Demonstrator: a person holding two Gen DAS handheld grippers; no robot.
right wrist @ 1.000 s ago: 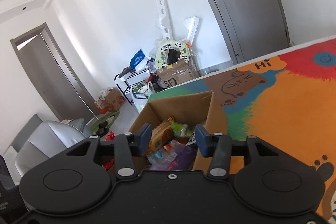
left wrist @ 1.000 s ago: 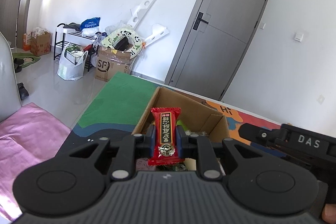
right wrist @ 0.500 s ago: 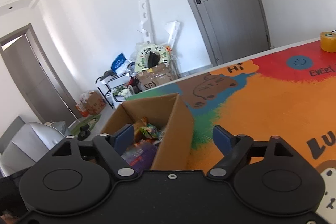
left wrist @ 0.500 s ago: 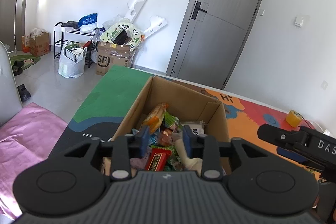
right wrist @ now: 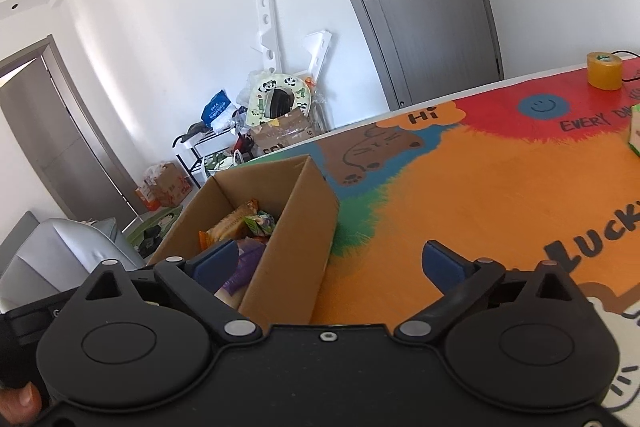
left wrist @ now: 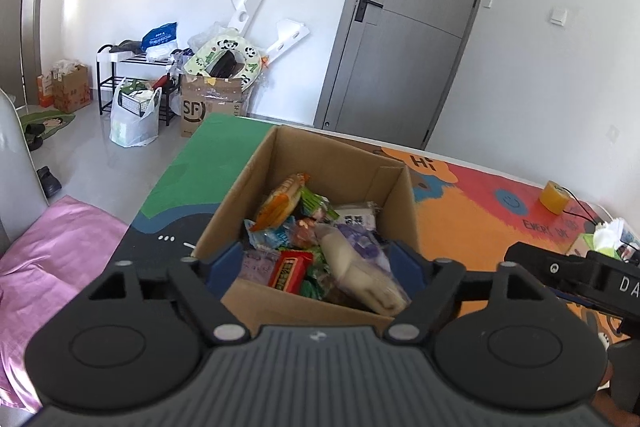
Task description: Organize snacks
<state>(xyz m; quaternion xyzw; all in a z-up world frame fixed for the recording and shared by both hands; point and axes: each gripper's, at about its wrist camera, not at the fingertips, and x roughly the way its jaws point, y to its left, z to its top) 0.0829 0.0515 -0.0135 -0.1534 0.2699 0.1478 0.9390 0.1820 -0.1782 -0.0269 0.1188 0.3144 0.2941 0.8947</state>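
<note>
An open cardboard box (left wrist: 260, 167) full of mixed snack packets stands on the colourful table mat; it also shows in the right wrist view (right wrist: 296, 223). A red snack bar (left wrist: 290, 269) lies on top of the pile near the front wall. My left gripper (left wrist: 316, 263) is open and empty, just above the box's near edge. My right gripper (right wrist: 328, 263) is open wide and empty, straddling the box's right wall, with its left finger (right wrist: 212, 263) over the box. The right gripper's body shows in the left wrist view (left wrist: 576, 275).
A yellow tape roll (right wrist: 604, 71) and a green tissue box (left wrist: 600, 241) sit at the mat's far right. A pink cloth (left wrist: 48, 255) lies left of the table. Bags, cartons and a rack (left wrist: 132, 75) stand on the floor by the wall.
My left gripper opened and let the red snack bar fall into the box. My right gripper opened wider and moved right, off the box's middle.
</note>
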